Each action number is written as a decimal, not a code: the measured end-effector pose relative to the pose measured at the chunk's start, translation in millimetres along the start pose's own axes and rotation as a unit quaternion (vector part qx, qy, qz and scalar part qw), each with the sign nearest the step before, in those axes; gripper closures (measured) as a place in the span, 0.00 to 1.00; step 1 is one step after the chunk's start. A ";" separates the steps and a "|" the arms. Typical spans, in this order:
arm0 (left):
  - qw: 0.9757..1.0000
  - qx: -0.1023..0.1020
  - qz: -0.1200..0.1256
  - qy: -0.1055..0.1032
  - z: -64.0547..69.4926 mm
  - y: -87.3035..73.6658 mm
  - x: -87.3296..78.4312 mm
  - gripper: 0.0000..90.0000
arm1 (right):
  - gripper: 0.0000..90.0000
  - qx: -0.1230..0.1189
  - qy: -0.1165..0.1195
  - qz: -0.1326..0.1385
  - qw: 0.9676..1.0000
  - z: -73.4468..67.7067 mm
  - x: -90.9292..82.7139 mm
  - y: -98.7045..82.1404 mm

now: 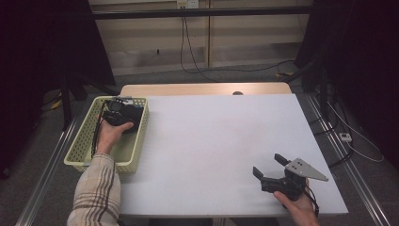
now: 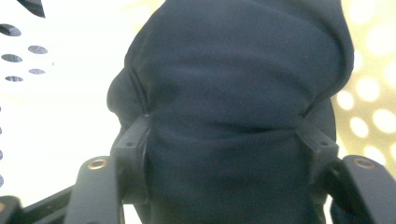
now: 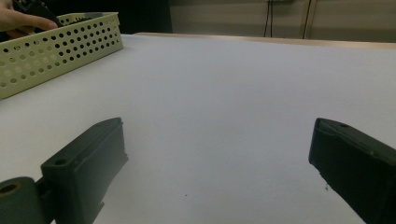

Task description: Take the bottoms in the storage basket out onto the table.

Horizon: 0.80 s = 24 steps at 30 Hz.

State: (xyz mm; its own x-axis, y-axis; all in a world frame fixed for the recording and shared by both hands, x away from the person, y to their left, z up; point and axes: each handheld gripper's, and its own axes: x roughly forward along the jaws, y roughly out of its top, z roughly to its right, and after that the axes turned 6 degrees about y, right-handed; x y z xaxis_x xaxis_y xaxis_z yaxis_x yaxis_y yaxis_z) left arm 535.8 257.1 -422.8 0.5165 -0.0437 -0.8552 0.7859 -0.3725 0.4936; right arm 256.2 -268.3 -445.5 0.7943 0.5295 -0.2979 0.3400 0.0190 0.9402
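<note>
A soft, light dark cloth (image 2: 233, 93) is pinched by the left gripper (image 2: 224, 140) in the far-left basket (image 1: 80, 150); a bunched fold is best taken; the right gripper (image 1: 272, 169) is held open

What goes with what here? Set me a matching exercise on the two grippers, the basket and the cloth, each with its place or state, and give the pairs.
Things:
1. left gripper
2. right gripper
3. basket
4. dark cloth

Places or states:
A. pale yellow, full of holes, at the left edge of the white table
B. jaws wide apart with nothing between them, low over the bare tabletop at the near right
C. bunched up and pinched from both sides
D. down inside the basket, jaws closed on fabric

Pairs: 1-D, 2-B, 3-A, 4-C
</note>
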 end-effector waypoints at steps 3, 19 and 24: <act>1.000 -0.016 0.004 0.002 -2.1 -0.7 -4.0 0.53 | 0.04 0.000 0.000 0.000 1.000 0.0 -0.2 0.0; 0.996 -0.077 0.048 -0.022 -15.0 -9.4 -16.1 0.65 | 0.04 0.008 -0.004 0.005 1.000 1.8 -1.0 0.8; 0.994 -0.077 0.065 -0.029 -17.4 -12.3 -22.9 0.65 | 0.04 0.004 -0.003 0.003 1.000 1.8 -0.4 0.5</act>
State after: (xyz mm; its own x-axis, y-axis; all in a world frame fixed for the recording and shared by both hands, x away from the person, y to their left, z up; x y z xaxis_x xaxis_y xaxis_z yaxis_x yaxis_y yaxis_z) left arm 520.2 278.8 -406.5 0.6000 -0.1381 -0.7880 0.7589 -0.2137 0.6152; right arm 256.9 -270.1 -445.2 0.7991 0.5242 -0.2942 0.3403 0.0088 0.9403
